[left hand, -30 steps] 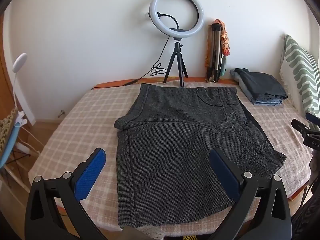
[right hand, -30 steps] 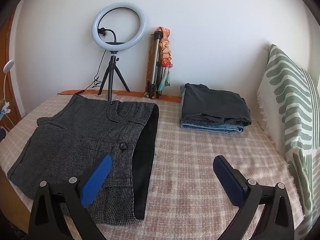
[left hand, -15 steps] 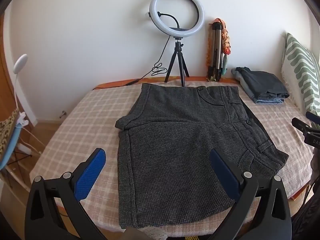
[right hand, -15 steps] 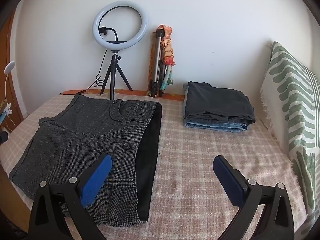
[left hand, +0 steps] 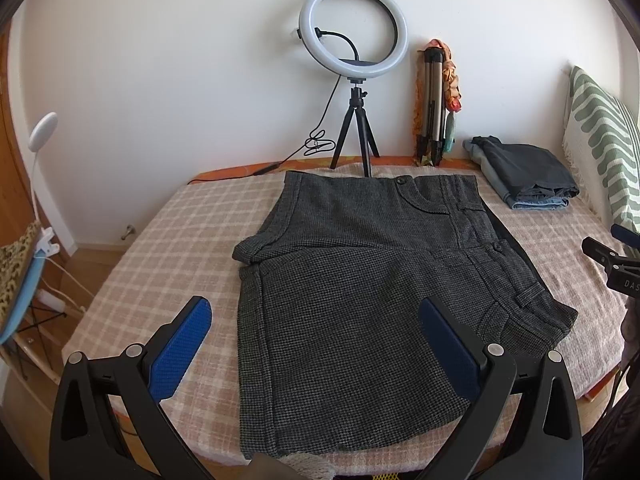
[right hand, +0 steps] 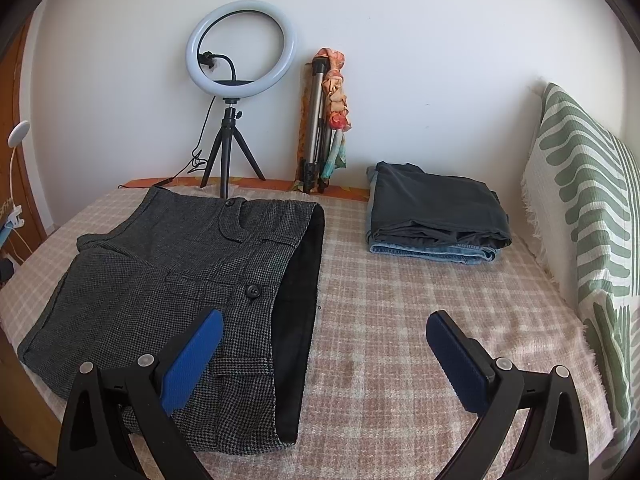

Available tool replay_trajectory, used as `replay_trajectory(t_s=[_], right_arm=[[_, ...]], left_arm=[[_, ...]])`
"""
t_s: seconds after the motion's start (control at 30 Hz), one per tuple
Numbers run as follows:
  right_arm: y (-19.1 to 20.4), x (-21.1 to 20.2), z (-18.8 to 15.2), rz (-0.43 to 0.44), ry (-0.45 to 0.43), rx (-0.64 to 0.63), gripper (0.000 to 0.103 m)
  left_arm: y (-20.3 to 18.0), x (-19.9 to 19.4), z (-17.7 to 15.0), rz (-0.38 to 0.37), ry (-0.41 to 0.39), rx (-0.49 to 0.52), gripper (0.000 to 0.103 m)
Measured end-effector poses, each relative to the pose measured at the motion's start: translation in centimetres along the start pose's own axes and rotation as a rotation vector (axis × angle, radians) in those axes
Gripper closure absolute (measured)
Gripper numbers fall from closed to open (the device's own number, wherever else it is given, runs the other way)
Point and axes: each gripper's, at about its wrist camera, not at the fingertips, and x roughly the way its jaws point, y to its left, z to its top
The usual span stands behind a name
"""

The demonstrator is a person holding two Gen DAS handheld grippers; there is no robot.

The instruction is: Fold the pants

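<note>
Grey shorts (left hand: 360,280) flat on checked bedspread (left hand: 168,248), one fold in. Left gripper (left hand: 316,344) and right gripper (right hand: 324,348) wide open, empty. Thick, soft weave, likely limp: pinch hem corners.

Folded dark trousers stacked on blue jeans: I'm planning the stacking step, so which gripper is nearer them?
Right. The right gripper faces the folded stack across bare blanket; the left gripper hovers over the grey tweed shorts, farther left.

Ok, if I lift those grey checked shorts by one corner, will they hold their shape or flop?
The grey shorts will probably flop: they lie limp on the bed cover. The weave looks thick, so likely heavier than thin cloth. The dark lining showing at the waist may slide against the outer layer.
</note>
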Motion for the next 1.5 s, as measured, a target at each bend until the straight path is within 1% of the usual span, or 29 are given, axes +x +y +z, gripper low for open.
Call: replay_trajectory(t_s=[0.4,1.5], right_arm=[[0.09,0.10,-0.06,0.002,0.003,-0.004,0.000],[0.05,0.04,-0.09,0.002,0.009,-0.005,0.000]], left_arm=[[0.06,0.09,0.01,0.000,0.003,-0.010,0.000],[-0.26,0.07,-0.26,0.011,0.003,0.003,0.000]])
